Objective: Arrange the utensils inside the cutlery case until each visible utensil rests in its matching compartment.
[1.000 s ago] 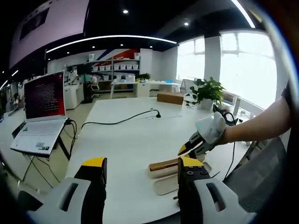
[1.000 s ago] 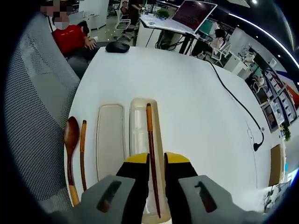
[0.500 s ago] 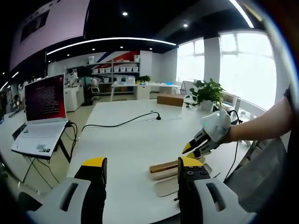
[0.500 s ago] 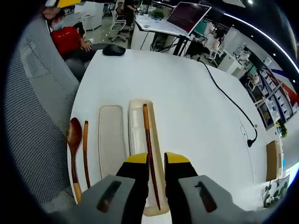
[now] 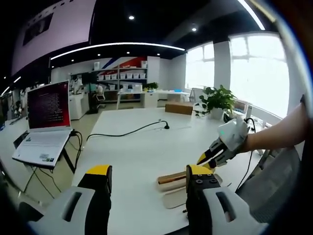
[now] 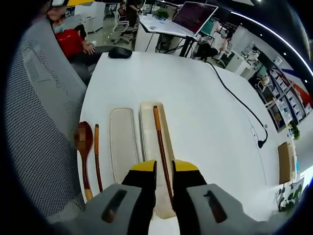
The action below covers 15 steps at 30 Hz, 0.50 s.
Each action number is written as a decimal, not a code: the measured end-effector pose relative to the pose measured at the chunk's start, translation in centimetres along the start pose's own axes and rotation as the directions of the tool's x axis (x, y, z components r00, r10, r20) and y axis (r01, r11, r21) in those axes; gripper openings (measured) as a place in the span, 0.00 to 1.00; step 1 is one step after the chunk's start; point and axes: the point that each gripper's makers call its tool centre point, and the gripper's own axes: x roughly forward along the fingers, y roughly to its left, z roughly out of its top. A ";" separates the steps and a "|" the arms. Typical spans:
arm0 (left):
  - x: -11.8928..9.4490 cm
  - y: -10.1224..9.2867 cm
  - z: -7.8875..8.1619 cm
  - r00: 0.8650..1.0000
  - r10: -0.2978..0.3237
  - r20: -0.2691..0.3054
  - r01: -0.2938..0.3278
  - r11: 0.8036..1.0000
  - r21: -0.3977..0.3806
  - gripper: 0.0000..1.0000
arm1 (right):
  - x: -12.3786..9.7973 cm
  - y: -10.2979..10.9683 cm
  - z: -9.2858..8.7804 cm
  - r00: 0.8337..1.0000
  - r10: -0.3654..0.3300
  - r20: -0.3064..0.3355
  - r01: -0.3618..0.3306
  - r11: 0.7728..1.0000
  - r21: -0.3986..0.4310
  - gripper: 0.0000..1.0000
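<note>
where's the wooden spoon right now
In the right gripper view, the dark wooden spoon lies at the table's near-left edge, beside a loose brown chopstick, outside the beige case.

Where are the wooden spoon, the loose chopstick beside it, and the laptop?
wooden spoon (image 6: 83,139): right gripper view, on its bowl.
loose chopstick (image 6: 97,156): right gripper view, mid-shaft.
laptop (image 5: 48,105): left gripper view, on its screen.

On the worktop (image 6: 205,127), one chopstick (image 6: 161,142) lies in the case (image 6: 149,142). The lid (image 6: 122,144) lies just left of it. Further left lie another chopstick (image 6: 97,156) and the spoon (image 6: 84,149).

laptop screen (image 5: 47,106) text — too blurred, nothing legible
</note>
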 end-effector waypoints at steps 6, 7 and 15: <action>-0.1 0.1 0.5 1.000 0.006 0.021 -0.006 1.000 0.004 0.61 | -0.4 1.1 -0.4 1.000 0.015 -0.012 -0.015 1.000 -0.002 0.08; -0.1 0.1 0.4 1.000 0.005 0.017 -0.005 1.000 0.005 0.61 | -0.5 1.2 -0.4 1.000 0.016 -0.011 -0.016 1.000 -0.002 0.08; -0.2 -0.1 0.5 1.000 0.001 0.023 -0.001 1.000 0.011 0.61 | -0.9 2.0 -0.2 1.000 0.027 -0.004 -0.027 1.000 0.002 0.07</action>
